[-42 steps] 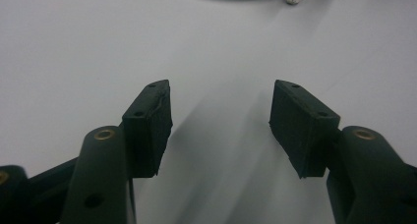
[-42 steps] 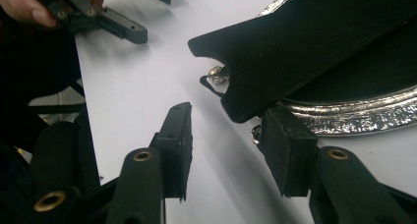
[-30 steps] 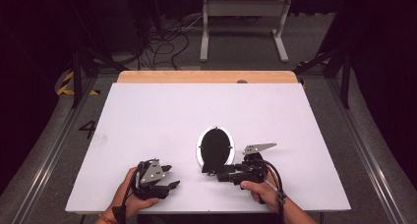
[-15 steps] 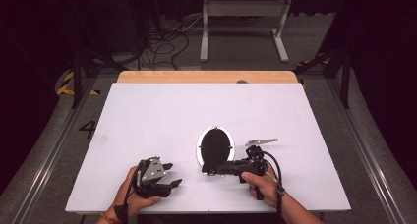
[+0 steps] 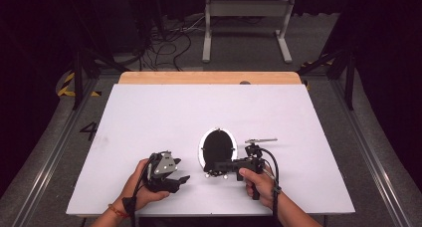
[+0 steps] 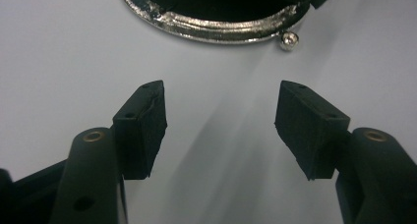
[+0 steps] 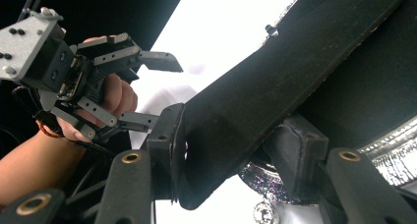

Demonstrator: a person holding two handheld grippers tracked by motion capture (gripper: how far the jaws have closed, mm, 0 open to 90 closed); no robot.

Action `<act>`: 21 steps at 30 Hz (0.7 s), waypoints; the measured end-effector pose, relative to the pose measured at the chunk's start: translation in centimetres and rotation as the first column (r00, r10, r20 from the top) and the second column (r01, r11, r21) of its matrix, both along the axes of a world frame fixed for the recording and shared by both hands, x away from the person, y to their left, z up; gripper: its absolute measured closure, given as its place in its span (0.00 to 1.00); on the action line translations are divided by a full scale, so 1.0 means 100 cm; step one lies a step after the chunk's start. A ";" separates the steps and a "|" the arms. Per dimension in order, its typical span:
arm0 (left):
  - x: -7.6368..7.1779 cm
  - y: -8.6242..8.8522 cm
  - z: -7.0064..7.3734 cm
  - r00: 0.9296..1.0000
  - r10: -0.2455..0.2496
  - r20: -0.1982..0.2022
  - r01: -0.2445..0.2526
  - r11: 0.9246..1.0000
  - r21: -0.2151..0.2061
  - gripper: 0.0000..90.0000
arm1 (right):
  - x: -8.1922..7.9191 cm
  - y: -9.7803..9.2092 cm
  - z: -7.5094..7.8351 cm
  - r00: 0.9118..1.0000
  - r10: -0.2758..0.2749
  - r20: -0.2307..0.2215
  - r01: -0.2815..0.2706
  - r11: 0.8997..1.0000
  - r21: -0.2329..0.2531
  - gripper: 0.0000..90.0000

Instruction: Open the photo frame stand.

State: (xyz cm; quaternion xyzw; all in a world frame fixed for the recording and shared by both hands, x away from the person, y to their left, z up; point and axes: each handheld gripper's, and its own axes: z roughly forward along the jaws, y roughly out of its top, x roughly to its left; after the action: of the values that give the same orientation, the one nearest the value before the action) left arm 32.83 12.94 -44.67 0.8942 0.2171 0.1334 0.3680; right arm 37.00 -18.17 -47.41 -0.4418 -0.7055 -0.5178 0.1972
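Observation:
A black oval purse (image 5: 217,146) with a silver clasp frame lies open on the white table (image 5: 149,117), near the front middle. My right gripper (image 5: 215,168) reaches in from the right at the purse's near edge. In the right gripper view its jaws (image 7: 231,145) are shut on the purse's black side (image 7: 295,62), with the silver frame (image 7: 393,140) beside them. My left gripper (image 5: 180,179) rests near the table's front edge, left of the purse, and is open. Between its pads (image 6: 219,126) there is only bare table, and the silver frame (image 6: 221,30) and clasp ball (image 6: 288,40) lie just beyond.
A wooden strip (image 5: 209,77) runs along the table's far edge. Behind it on the floor stand a metal frame (image 5: 246,8) and loose cables (image 5: 169,38). Wide bare white surface stretches left, right and beyond the purse.
My right gripper has shifted slightly left and rolled in the hand at the purse's near edge. The left gripper has hardly moved.

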 end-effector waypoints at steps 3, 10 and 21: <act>0.008 -0.005 -0.002 1.000 0.006 -0.020 -0.007 0.999 -0.036 0.41 | 0.002 0.001 -0.001 1.000 -0.008 -0.021 0.008 1.000 0.012 0.57; 0.023 -0.011 -0.011 0.999 0.024 -0.045 -0.026 0.998 -0.048 0.39 | 0.002 0.002 0.000 1.000 0.021 0.024 -0.020 1.000 -0.017 0.60; 0.044 -0.010 -0.007 0.994 0.065 -0.089 -0.075 0.991 -0.115 0.36 | 0.001 0.004 0.004 0.994 0.054 0.094 -0.048 0.997 -0.056 0.61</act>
State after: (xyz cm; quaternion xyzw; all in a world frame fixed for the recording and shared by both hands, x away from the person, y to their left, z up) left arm 37.22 11.96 -45.36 0.8676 0.2714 0.0952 0.4057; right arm 37.11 -17.74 -46.98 -0.4035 -0.7389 -0.5140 0.1644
